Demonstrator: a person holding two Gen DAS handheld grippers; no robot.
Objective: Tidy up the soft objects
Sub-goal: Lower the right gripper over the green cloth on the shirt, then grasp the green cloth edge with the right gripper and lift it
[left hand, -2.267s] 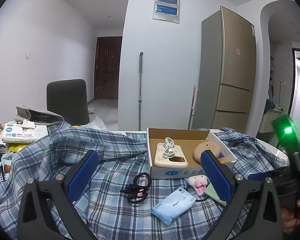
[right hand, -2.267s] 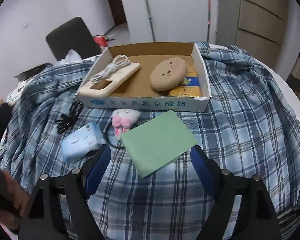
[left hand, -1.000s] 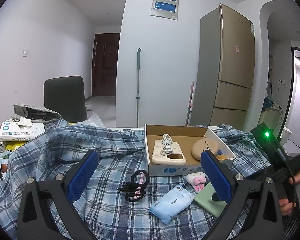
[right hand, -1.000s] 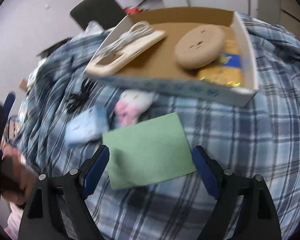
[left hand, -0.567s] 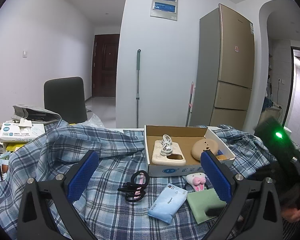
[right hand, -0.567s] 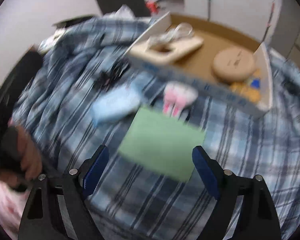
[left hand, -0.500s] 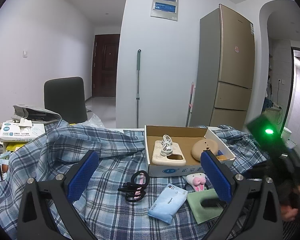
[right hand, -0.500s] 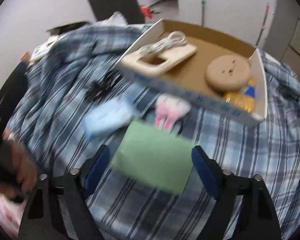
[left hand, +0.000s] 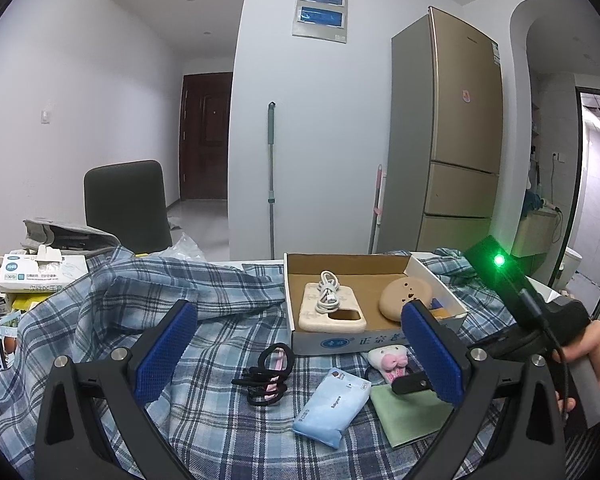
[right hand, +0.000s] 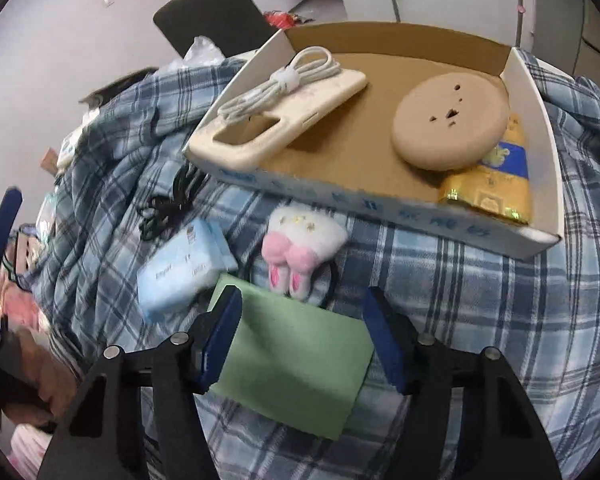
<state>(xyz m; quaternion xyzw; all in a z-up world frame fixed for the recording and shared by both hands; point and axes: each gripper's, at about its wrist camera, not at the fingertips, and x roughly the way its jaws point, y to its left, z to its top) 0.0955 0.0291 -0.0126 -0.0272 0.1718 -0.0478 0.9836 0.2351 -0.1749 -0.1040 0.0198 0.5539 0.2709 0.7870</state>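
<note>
on the plaid cloth (right hand: pixel 480 300): 1 green cloth (right hand: pixel 296 364), 1 blue tissue pack (right hand: pixel 184 268), 1 plush bunny hair tie (right hand: pixel 300 244), 1 bundle of black hair ties (left hand: pixel 270 374) (number unclear), 1 cardboard box (right hand: pixel 536 120) holding 1 phone case (right hand: pixel 284 120), 1 coiled cable (right hand: pixel 276 80), 1 round tan pad (right hand: pixel 448 120), 1 gold packet (right hand: pixel 492 184).

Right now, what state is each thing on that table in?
Cardboard box: open, partly filled.
Phone case: inside box, coiled cable on top.
Round tan cushion: inside box.
Green cloth: flat on plaid cloth, between right gripper's fingers, which have just been closing.
Bunny hair tie: outside box.
Blue tissue pack: outside box.
Left gripper: open, empty.
</note>
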